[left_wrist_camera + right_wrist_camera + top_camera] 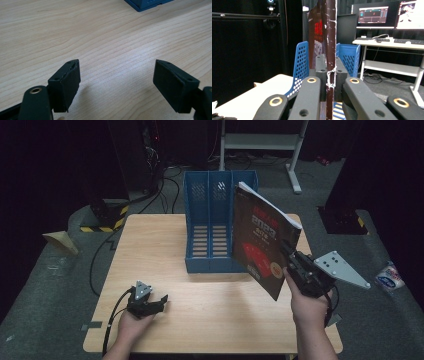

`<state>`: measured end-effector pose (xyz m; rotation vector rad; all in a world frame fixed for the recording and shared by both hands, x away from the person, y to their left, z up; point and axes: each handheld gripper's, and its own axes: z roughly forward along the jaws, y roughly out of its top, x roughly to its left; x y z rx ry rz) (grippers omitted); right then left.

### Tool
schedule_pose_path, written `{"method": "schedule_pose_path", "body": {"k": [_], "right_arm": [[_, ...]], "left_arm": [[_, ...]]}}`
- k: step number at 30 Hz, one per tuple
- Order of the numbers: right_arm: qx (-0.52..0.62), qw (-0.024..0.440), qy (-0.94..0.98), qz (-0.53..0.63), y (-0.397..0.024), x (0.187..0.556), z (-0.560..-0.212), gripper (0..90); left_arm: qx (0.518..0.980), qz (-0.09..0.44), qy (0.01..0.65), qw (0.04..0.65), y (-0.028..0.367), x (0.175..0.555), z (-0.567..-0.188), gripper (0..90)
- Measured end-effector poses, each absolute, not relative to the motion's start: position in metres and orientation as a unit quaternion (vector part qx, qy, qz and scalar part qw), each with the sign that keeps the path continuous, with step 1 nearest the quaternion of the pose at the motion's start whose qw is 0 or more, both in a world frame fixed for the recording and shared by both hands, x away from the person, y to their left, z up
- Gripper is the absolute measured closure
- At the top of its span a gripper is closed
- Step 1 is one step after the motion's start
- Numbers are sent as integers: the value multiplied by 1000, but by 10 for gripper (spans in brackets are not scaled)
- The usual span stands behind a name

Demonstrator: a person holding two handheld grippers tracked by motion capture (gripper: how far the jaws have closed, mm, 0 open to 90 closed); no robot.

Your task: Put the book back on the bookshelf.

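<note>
**Operator:** From the high view I have the book (263,239) clamped by its lower edge in the right gripper (291,258); it stands nearly upright, lifted off the table (150,240), just to the right of the blue file rack (212,227) and touching none of its walls that I can see; the left gripper (155,301) rests near the front edge of the table, well apart from all this.

**Observer:** And the left tool, is it doing anything?

**Operator:** In the left gripper view its jaws stand wide apart over bare wood with nothing between them; a corner of the rack (146,4) shows far off at the top.

**Observer:** How firm is the hold on the book?

**Operator:** In the right gripper view the jaws are pressed flat on both sides of the book's worn spine edge (330,45); the blue perforated dividers (300,62) rise behind it; so I judge I am in the carrying step, book in the air and not yet in a slot.

**Observer:** Next?

**Operator:** I think I must line the book up with an open compartment, keep it vertical, then lower it between the dividers before I release.
</note>
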<state>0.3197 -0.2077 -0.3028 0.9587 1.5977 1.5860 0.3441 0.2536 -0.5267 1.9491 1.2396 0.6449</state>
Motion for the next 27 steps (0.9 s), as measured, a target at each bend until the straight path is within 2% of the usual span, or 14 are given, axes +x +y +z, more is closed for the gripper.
{"method": "schedule_pose_path", "body": {"k": [27], "right_arm": [[406, 361, 585, 602, -207, 369, -285, 865]], "left_arm": [[770, 237, 474, 355, 252, 346, -527, 201]]}}
